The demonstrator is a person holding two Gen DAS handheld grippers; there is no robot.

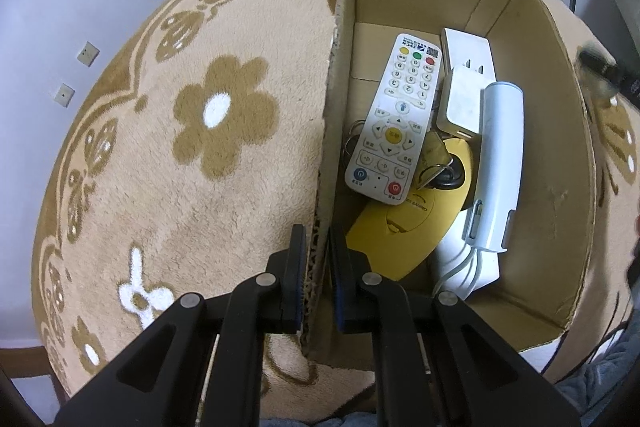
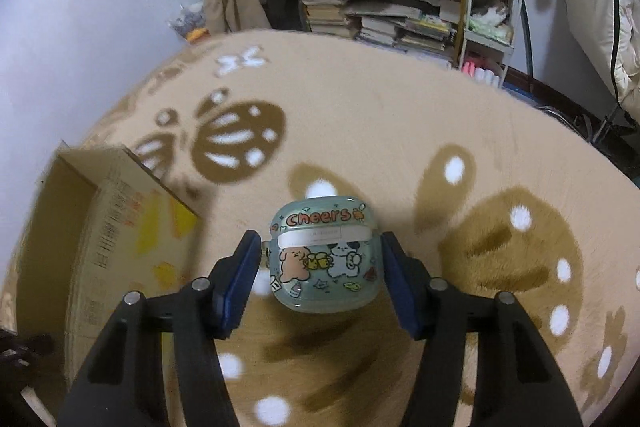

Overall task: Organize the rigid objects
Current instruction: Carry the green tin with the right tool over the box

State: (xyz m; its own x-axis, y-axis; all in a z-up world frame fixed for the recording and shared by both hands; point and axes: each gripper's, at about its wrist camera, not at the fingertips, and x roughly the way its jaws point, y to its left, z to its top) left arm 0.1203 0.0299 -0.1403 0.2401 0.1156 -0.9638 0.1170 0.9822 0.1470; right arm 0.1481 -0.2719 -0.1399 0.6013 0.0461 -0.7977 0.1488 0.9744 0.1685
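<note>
An open cardboard box (image 1: 552, 155) stands on the flowered carpet. My left gripper (image 1: 316, 239) is shut on its near left wall, one finger inside and one outside. In the box lie a white remote (image 1: 394, 123), a white charger (image 1: 464, 99), a pale blue handheld device (image 1: 500, 163) with a cord, a yellow disc-like object (image 1: 396, 227) and keys (image 1: 440, 171). In the right wrist view my right gripper (image 2: 320, 239) is shut on a pale green earbud case (image 2: 322, 259) printed "Cheers", held just above the carpet. The box (image 2: 100, 227) is at the left, blurred.
The beige carpet (image 2: 400, 127) with brown flowers and butterflies spreads all around. Behind it stand a shelf with stacked books and bags (image 2: 384, 19) and a white wire cart (image 2: 492, 19). A small dark object (image 1: 596, 61) lies on the carpet right of the box.
</note>
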